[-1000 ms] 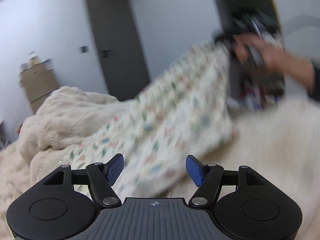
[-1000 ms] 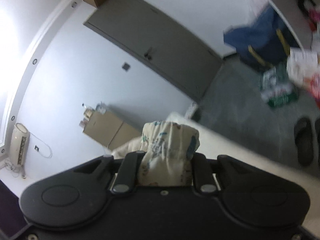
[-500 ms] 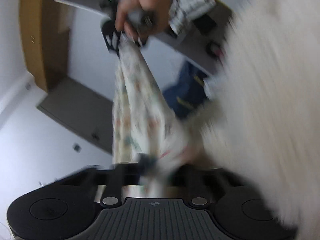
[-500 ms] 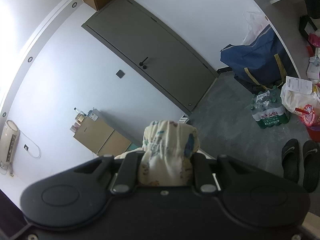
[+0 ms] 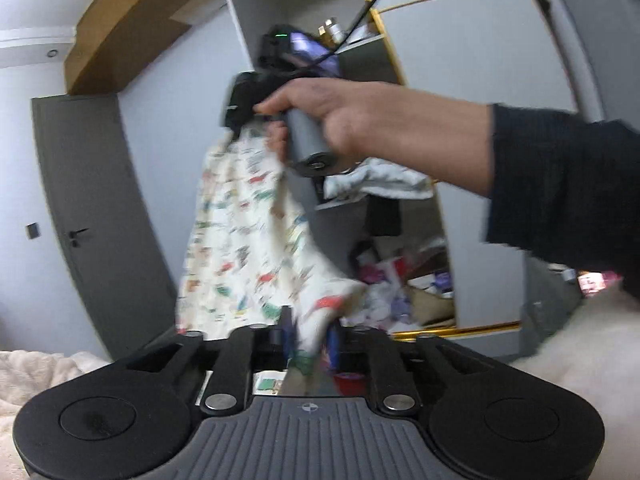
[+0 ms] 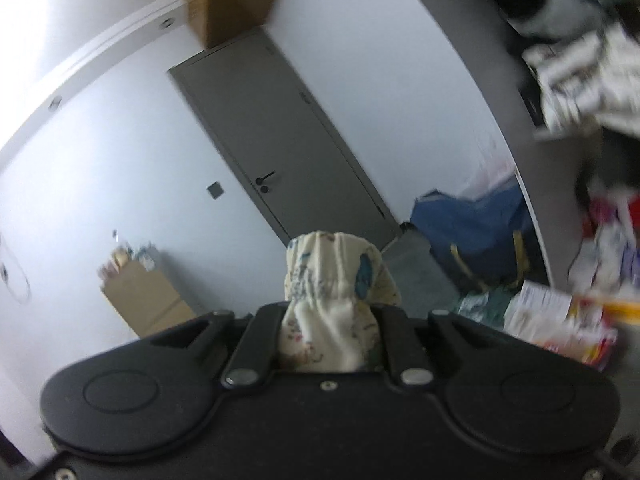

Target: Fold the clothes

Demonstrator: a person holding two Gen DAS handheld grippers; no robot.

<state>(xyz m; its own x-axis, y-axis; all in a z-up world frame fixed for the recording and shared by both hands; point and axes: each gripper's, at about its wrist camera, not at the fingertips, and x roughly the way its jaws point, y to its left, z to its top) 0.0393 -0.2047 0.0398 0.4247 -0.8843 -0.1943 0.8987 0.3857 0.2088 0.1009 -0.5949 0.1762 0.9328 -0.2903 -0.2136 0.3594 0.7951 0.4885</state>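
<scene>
Two grippers share one piece of cloth. Your right gripper [image 6: 330, 312] has its jaws clamped on a gathered, puckered edge of the printed garment [image 5: 244, 240], probably an elastic band, and the jaws have just been closing a little further on that bunch. In the left wrist view your right hand [image 5: 340, 120] holds that gripper high in front of the open shelving [image 5: 344, 60], and the cream cloth with its small coloured print hangs down from it in a loose drape.

Your left gripper [image 5: 310, 340] has a lower fold of the same garment between its blue pads. Its jaws stand narrow and have just been opening somewhat; motion blur keeps you from telling whether the pads press the cloth firmly or only bracket it.

Judge this garment as light, thin and entirely limp. It will sag, twist and swing with every move, and a single layer can slide out of a loose pinch. The gathered band is the thickest, most secure hold, so keep the right grip there. For the left, a hem or corner, taken through the doubled edge, should hold better than mid-panel cloth. The fluffy blanket [image 5: 36, 376] below looks like the likely laying surface.
</scene>
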